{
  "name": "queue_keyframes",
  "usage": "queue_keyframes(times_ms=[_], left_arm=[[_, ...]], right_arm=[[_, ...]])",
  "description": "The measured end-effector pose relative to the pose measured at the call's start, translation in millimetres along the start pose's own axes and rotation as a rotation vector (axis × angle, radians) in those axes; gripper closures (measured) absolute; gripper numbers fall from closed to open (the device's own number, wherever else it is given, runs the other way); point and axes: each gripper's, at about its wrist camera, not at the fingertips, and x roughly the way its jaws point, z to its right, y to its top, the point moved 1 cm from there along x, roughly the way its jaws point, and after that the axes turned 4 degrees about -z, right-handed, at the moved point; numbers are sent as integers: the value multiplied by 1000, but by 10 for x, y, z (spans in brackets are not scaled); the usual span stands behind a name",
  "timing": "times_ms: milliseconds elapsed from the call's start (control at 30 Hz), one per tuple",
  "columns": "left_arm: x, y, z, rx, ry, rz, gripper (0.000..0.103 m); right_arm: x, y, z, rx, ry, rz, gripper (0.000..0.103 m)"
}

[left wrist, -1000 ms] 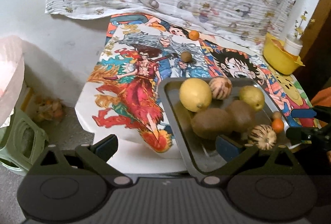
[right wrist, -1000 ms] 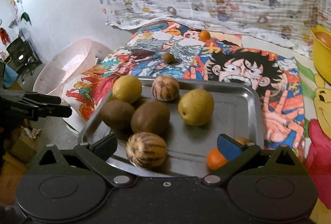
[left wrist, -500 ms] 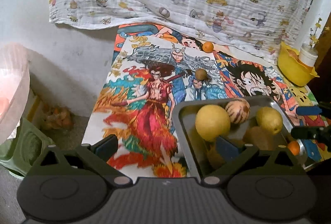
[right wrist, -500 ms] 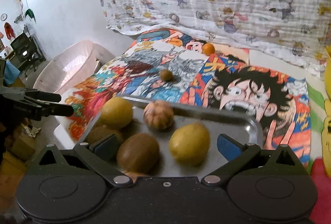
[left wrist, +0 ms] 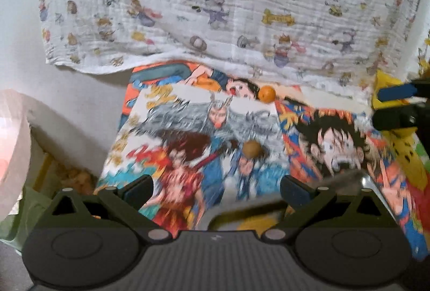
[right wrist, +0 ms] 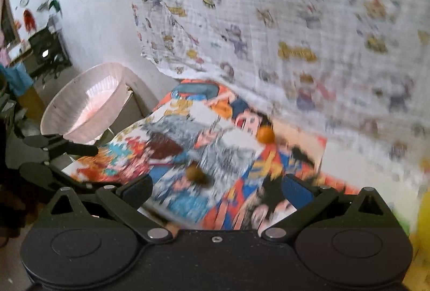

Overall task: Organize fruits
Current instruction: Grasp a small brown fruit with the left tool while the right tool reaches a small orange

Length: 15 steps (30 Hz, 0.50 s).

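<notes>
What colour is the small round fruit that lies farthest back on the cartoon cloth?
Orange. The small round fruit shows best in the left wrist view.

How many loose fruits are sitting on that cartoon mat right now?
2. A small orange lies at the mat's far edge near the hanging cloth; a small brown fruit sits mid-mat. More may be hidden in the tray, mostly out of view.

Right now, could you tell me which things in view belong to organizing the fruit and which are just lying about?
For the job:
small orange fruit
small brown fruit
metal tray, only its edge showing

Lying about:
cartoon mat
patterned cloth
pink basin
yellow container
</notes>
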Motion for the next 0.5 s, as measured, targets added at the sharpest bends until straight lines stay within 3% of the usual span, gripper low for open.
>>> queue_keyframes(times_ms=[233,333,500], left_arm=[[459,233,12,-115,-42,-38,1],[619,272,1,-141,-41,-41,1],[820,282,48,-131,-29,-44,10]], right_arm=[[623,415,275,-50,-3,-21,4],[918,436,390,-57,-7,-15,8],[1299,356,528,-27,10,-18,16]])
